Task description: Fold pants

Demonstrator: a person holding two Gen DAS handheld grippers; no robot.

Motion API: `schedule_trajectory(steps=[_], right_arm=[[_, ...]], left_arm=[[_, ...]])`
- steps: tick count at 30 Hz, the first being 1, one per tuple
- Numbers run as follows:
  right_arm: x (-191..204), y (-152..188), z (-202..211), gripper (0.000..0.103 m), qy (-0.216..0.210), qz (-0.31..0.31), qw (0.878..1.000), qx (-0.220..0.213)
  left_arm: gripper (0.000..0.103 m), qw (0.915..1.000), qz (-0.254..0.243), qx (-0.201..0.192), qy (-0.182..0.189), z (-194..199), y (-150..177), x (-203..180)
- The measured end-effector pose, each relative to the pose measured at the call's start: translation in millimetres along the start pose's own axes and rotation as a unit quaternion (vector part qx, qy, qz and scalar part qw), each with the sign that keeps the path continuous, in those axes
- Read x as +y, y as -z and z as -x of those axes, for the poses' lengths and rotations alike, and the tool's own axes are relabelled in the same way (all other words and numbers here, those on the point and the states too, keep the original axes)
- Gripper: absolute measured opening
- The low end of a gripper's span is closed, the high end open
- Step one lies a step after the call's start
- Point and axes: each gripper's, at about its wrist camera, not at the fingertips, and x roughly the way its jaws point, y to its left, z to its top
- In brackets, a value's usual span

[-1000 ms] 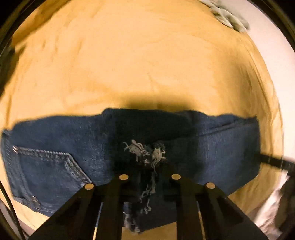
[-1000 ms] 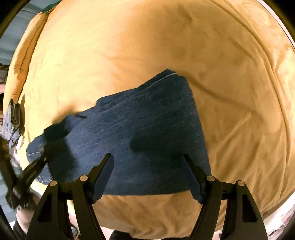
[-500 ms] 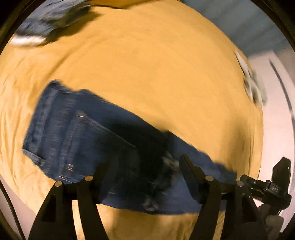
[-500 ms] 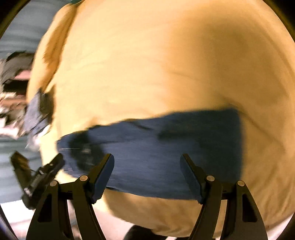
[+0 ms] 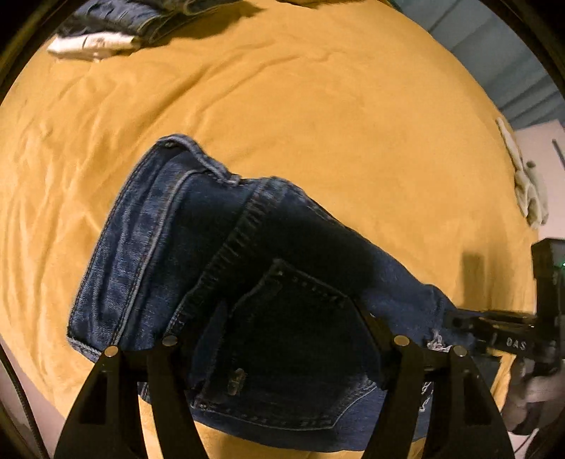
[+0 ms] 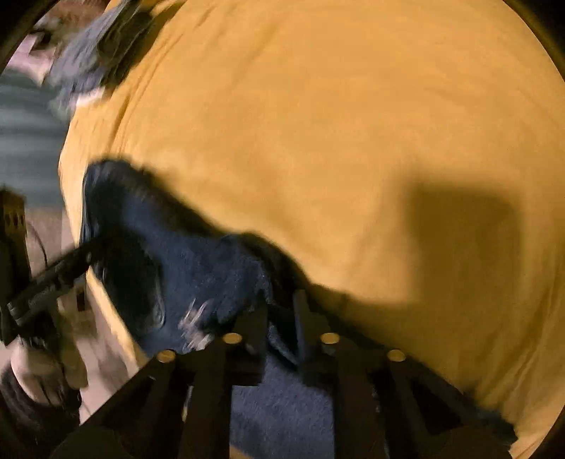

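R gripper (image 6: 279,317) jaws pinched shut on jeans (image 5: 226,282) fabric; view blurred. L gripper (image 5: 286,328) jaws wide apart over the back pocket (image 5: 300,335), gripping nothing. Jeans lie bunched near front edge of yellow bedspread (image 5: 317,123), lots of bare cover beyond. Clothes pile (image 5: 116,24) at far edge, partly cut off.

Mustard-yellow bed cover (image 5: 317,116) carries folded jeans (image 5: 197,254); clothes pile (image 5: 116,24) far corner.
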Motion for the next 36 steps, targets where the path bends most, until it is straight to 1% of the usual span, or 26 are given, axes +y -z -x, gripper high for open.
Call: schedule_trajectory(steps=[2, 3, 5, 7, 8, 9, 10, 11, 12, 13, 14, 16, 18, 19, 20, 22, 23, 24, 26, 28, 29, 30, 31, 32, 34, 36], right_arm=[[-25.0, 4.7, -1.8, 0.004, -0.005, -0.054, 0.998, -0.009], [-35.5, 6.5, -3.7, 0.004, -0.008, -0.08, 0.997, -0.012], [-54.8, 11.2, -8.3, 0.005, -0.053, -0.135, 0.989, -0.011], [-58.0, 13.6, -6.1, 0.006, -0.06, -0.138, 0.989, -0.007], [-57.8, 14.0, -2.6, 0.012, -0.058, -0.137, 0.989, -0.002], [-58.3, 15.4, 2.9, 0.014, -0.062, -0.143, 0.988, 0.001], [-58.5, 18.8, 12.4, 0.025, -0.065, -0.146, 0.987, -0.001], [-61.5, 22.4, 27.7, 0.048, -0.063, -0.144, 0.987, -0.012], [-61.1, 26.9, 38.0, 0.062, -0.06, -0.143, 0.987, -0.028], [-57.3, 33.3, 50.7, 0.08, -0.056, -0.143, 0.987, -0.045], [-55.6, 40.9, 62.7, 0.083, -0.052, -0.143, 0.986, -0.062], [-57.7, 64.4, 84.8, 0.083, -0.044, -0.154, 0.983, -0.095], [-58.1, 80.4, 93.8, 0.083, -0.032, -0.174, 0.978, -0.111], [-58.7, 86.0, 94.1, 0.084, -0.029, -0.184, 0.976, -0.115], [-58.6, 101.5, 94.4, 0.087, -0.019, -0.2, 0.972, -0.12], [-51.2, 117.8, 90.0, 0.087, 0.02, -0.208, 0.971, -0.121], [-46.3, 130.0, 86.1, 0.087, 0.061, -0.206, 0.969, -0.119], [-43.6, 137.2, 81.5, 0.087, 0.082, -0.204, 0.969, -0.111], [-41.6, 149.8, 60.0, 0.087, 0.119, -0.199, 0.971, -0.066], [-45.9, 160.3, 38.3, 0.087, 0.118, -0.198, 0.972, -0.034], [-46.5, 162.0, 32.1, 0.087, 0.129, -0.191, 0.973, -0.024], [-49.2, 164.4, 24.6, 0.087, 0.148, -0.184, 0.972, -0.015], [-53.7, 166.1, 21.5, 0.087, 0.149, -0.187, 0.971, -0.018], [-59.0, 166.6, 19.3, 0.087, 0.144, -0.194, 0.97, -0.018], [-65.8, 164.1, 21.5, 0.088, 0.14, -0.211, 0.967, -0.014], [-63.7, 161.7, 24.3, 0.088, 0.148, -0.208, 0.967, -0.011]], left_arm=[[0.066, 1.0, 0.0, 0.001, 0.007, 0.9, 4.7, 4.4], [0.066, 0.9999, 0.0, 0.003, 0.012, 3.6, 2.0, 16.8], [0.066, 0.9998, 0.0, 0.007, 0.019, 7.3, 4.2, 32.2], [0.066, 0.9995, 0.008, 0.01, 0.029, 13.9, 6.9, 39.4], [0.066, 0.9992, 0.019, 0.005, 0.035, 25.0, 4.4, 49.5], [0.066, 0.9979, 0.038, -0.013, 0.051, 42.0, 5.4, 60.4], [0.066, 0.9957, 0.056, -0.033, 0.067, 59.3, 9.0, 65.7], [0.068, 0.9909, 0.081, -0.06, 0.089, 76.9, 16.1, 77.3], [0.074, 0.985, 0.106, -0.083, 0.108, 91.0, 24.4, 89.9], [0.094, 0.9782, 0.133, -0.1, 0.124, 101.6, 33.8, 104.5], [0.103, 0.9716, 0.159, -0.114, 0.133, 107.4, 43.5, 119.2], [0.103, 0.9575, 0.221, -0.134, 0.127, 109.2, 59.9, 153.4], [0.103, 0.9491, 0.27, -0.115, 0.116, 91.0, 63.3, 175.1], [0.103, 0.9413, 0.298, -0.104, 0.119, 80.2, 67.7, 184.0], [0.103, 0.9254, 0.342, -0.094, 0.134, 65.3, 74.9, 199.1], [0.102, 0.9059, 0.383, -0.082, 0.161, 47.7, 78.5, 206.2], [0.102, 0.899, 0.396, -0.078, 0.17, 39.7, 78.6, 208.2], [0.102, 0.8979, 0.399, -0.078, 0.169, 35.5, 76.3, 207.3], [0.102, 0.9057, 0.385, -0.08, 0.159, 31.8, 64.1, 197.5], [0.102, 0.9133, 0.368, -0.081, 0.155, 32.5, 52.6, 187.5], [0.094, 0.9182, 0.353, -0.085, 0.159, 33.8, 44.7, 177.8], [0.088, 0.9247, 0.339, -0.088, 0.149, 35.2, 37.8, 175.0], [0.084, 0.9329, 0.324, -0.089, 0.129, 40.0, 32.0, 156.6], [0.083, 0.9384, 0.312, -0.093, 0.115, 41.7, 24.5, 155.8], [0.081, 0.9372, 0.316, -0.087, 0.118, 36.3, 17.1, 162.9], [0.079, 0.9353, 0.323, -0.082, 0.12, 32.3, 17.9, 167.7]])
